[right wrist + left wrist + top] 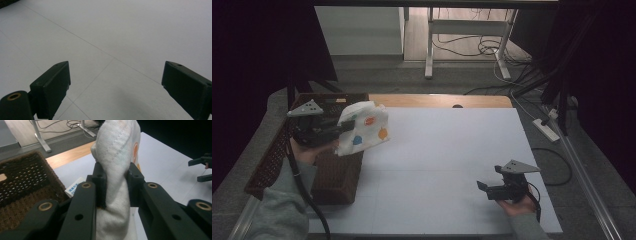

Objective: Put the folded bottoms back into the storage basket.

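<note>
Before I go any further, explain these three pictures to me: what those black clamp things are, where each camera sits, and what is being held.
A person works at a white table with a hand-held two-jaw gripper in each hand; no robot arm is involved. The high view looks down from above the person's side. The other two cameras ride on the grippers and look along their black jaws.

The left gripper is shut on a white quilted cloth with coloured spots, lifted above the table's edge, beside a dark woven basket. A small printed label lies by the basket.

The right gripper is open and holds nothing, over bare table.
</note>
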`<state>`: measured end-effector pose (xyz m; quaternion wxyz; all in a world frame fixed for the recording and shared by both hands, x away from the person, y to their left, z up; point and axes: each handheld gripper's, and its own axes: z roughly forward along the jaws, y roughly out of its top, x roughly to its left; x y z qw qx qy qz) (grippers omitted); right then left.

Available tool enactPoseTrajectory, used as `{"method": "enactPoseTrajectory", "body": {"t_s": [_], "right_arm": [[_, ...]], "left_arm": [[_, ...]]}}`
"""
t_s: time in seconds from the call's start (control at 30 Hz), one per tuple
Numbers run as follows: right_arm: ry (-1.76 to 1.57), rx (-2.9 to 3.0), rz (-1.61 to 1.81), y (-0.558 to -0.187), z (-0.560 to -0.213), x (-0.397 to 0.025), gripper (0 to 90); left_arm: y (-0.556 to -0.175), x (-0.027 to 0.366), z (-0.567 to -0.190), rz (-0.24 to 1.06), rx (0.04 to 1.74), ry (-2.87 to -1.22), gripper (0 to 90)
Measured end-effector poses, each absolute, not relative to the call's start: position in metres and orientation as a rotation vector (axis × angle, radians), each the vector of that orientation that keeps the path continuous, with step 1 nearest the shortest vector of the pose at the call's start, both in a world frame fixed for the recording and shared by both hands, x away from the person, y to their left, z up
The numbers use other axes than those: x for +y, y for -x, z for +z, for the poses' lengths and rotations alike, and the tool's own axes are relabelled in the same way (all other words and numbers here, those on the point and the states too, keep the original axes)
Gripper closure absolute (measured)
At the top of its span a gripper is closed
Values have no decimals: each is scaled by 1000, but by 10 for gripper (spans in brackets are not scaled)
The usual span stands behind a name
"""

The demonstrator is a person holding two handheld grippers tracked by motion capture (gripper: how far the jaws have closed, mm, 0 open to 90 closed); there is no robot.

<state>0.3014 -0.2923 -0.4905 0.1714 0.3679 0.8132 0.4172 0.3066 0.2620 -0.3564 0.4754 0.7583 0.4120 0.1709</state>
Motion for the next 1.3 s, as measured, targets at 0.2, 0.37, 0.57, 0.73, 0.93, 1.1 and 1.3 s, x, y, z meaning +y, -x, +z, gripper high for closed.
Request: {"method": "enactPoseTrajectory", "body": {"t_s": [0.2,0.37,0.57,0.73,0.93,1.1,1.3], "right_arm": [[-1045,2314,1180,-302,-491,-292,85],[-1047,2313,1180,-302,-491,-292,85],[-1046,2312,1180,-302,-491,-292,85],[-1046,2312,1179,-302,-491,-292,85],[-1048,2312,1176,-302,-491,-292,85],[-1048,2311,1175,-302,-491,-292,85],[-1050,2310,1176,-302,-491,-292,85]], "left_arm": [[-304,269,-355,426,1019,-1846,733],[-302,276,-356,435,1035,-1837,733],[-300,286,-357,443,1059,-1832,732],[-298,293,-360,447,1077,-1827,733],[-297,300,-362,458,1097,-1823,733],[-295,307,-361,468,1111,-1821,732],[-293,315,-362,476,1128,-1815,733]]}}
